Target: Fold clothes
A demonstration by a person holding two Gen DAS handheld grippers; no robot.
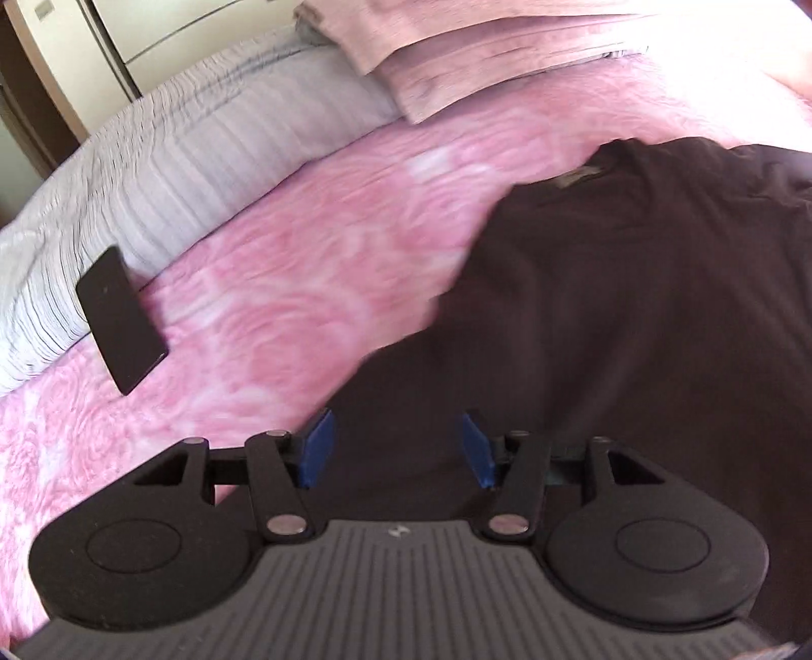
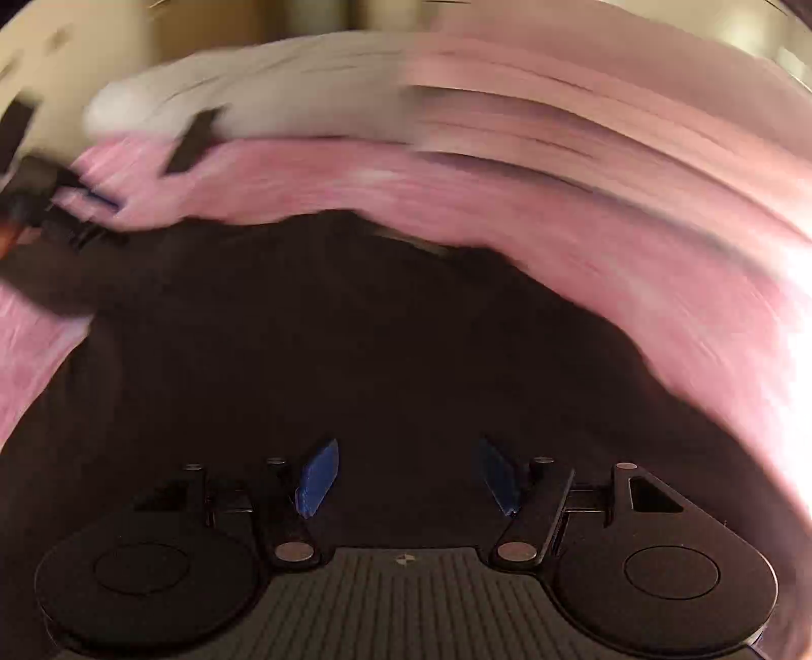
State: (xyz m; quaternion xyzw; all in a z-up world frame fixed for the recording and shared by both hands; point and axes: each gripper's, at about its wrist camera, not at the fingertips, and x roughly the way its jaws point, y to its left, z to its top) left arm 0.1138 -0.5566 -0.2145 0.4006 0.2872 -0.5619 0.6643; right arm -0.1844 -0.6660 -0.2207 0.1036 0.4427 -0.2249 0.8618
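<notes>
A dark brown T-shirt (image 1: 634, 315) lies spread on a pink patterned bedspread (image 1: 314, 243), its collar and label toward the pillows. My left gripper (image 1: 398, 447) is open and empty, its blue pads over the shirt's lower left edge. In the right wrist view the same shirt (image 2: 355, 345) fills the middle, blurred by motion. My right gripper (image 2: 408, 474) is open and empty above the shirt. The left gripper (image 2: 76, 213) shows blurred at the far left of the right wrist view, near the shirt's edge.
A black phone (image 1: 122, 320) lies on the bedspread against a grey-white striped pillow (image 1: 167, 172). Pink pillows (image 1: 507, 66) are stacked at the head of the bed. A cream wardrobe (image 1: 101, 45) stands beyond the bed at upper left.
</notes>
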